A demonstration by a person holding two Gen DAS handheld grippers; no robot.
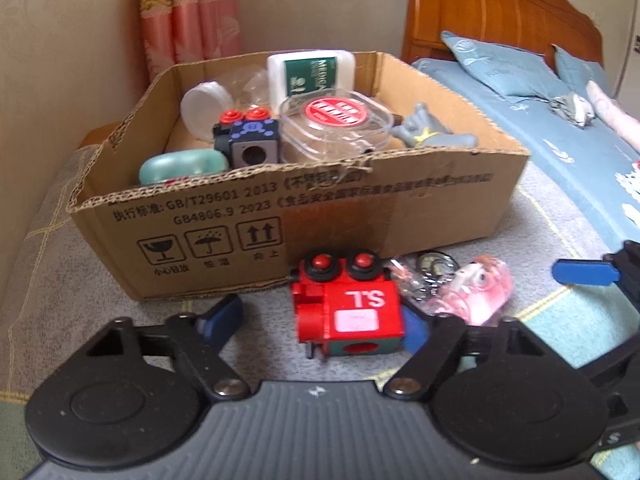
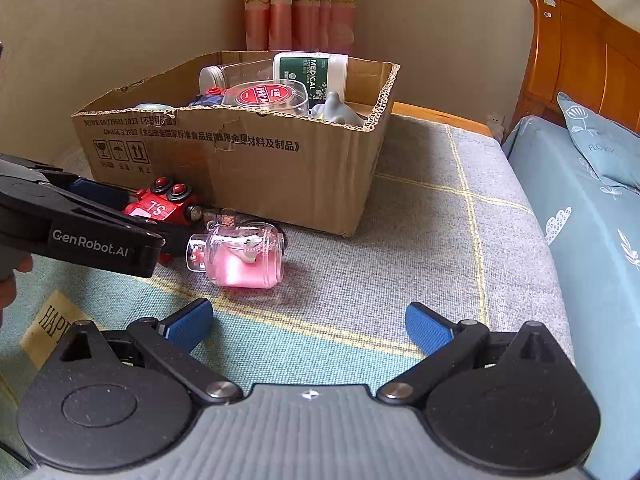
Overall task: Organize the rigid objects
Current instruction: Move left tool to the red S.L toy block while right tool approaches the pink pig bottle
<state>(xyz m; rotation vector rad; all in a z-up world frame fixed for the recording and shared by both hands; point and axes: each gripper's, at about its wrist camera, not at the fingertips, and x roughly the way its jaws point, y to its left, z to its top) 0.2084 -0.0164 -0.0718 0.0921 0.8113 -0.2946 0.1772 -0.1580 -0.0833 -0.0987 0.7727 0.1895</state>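
A red toy train block (image 1: 347,304) marked "S.L" lies on the grey blanket just in front of the cardboard box (image 1: 360,216). My left gripper (image 1: 320,322) is open, its blue pads on either side of the train, the right pad close to it. The train also shows in the right wrist view (image 2: 160,206). A pink clear jar (image 2: 240,256) with a keyring lies to the train's right, also in the left wrist view (image 1: 476,288). My right gripper (image 2: 308,326) is open and empty, low over the blanket, short of the jar.
The box (image 2: 280,168) holds a white medical tub (image 1: 310,70), a clear red-lidded case (image 1: 336,120), a dark blue toy block (image 1: 248,144), a teal oval case (image 1: 182,164) and a grey figure (image 1: 428,132). A bed with blue bedding (image 2: 592,216) lies right.
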